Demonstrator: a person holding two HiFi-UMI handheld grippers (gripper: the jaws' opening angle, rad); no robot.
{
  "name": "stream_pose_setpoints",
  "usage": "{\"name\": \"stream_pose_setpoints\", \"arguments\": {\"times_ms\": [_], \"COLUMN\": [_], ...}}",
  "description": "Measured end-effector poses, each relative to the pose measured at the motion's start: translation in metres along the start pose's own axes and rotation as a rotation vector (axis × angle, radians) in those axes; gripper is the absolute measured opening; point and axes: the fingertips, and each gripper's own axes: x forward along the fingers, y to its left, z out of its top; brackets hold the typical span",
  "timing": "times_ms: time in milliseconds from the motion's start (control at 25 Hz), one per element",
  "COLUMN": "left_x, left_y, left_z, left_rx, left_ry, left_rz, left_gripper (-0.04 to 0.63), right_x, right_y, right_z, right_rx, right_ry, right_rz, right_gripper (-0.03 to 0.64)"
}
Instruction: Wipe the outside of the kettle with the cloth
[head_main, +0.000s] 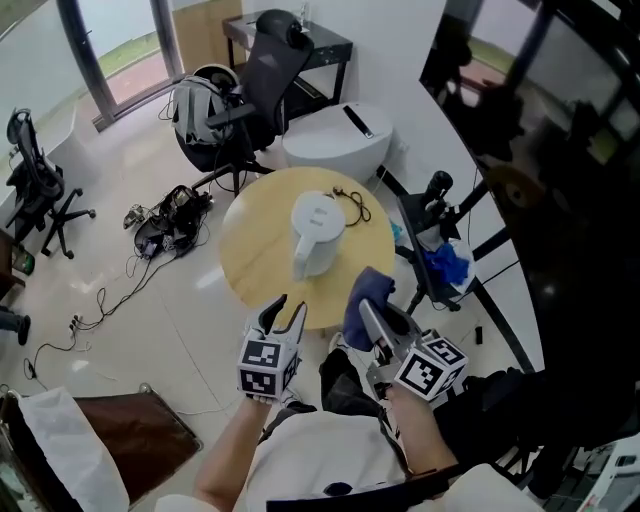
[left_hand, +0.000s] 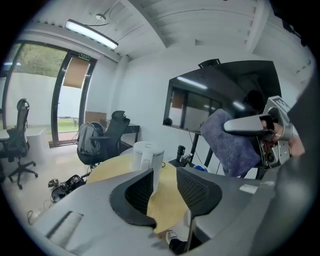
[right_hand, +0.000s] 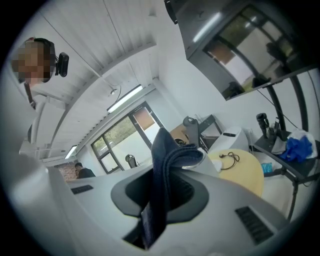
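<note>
The white, smooth-sided plastic kettle (head_main: 318, 232) stands upright near the middle of the round, pale wooden bench (head_main: 258, 255), with bare wood open all around it. A thin black cord (head_main: 352, 203) lies coiled just beside it on the far right. At the bench's near edge, the right gripper (head_main: 378, 318) has its jaws clamped on the soft, folded dark blue cloth (head_main: 365, 300), which hangs clear of the kettle. Left of it, the left gripper (head_main: 285, 305) hovers with its ribbed jaws apart and nothing between them. A black office chair (head_main: 265, 70) and tangled cables (head_main: 170, 220) crowd the glossy floor beyond.
</note>
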Motion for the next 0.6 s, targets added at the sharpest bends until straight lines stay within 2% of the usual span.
{"name": "stream_pose_setpoints", "arguments": {"times_ms": [280, 440, 600], "left_x": [0.06, 0.097, 0.124], "left_y": [0.023, 0.039, 0.047], "left_z": [-0.002, -0.008, -0.021], "left_rx": [0.046, 0.068, 0.08], "left_ry": [0.048, 0.052, 0.093], "left_rz": [0.093, 0.15, 0.17], "left_gripper": [0.242, 0.288, 0.292], "right_x": [0.057, 0.081, 0.1], "right_y": [-0.026, -0.039, -0.055], "right_z": [0.033, 0.047, 0.044], "right_rx": [-0.058, -0.09, -0.17], "right_ry": [0.057, 0.08, 0.153], "right_rz": [0.099, 0.126, 0.127], "right_gripper": [0.063, 0.063, 0.063]}}
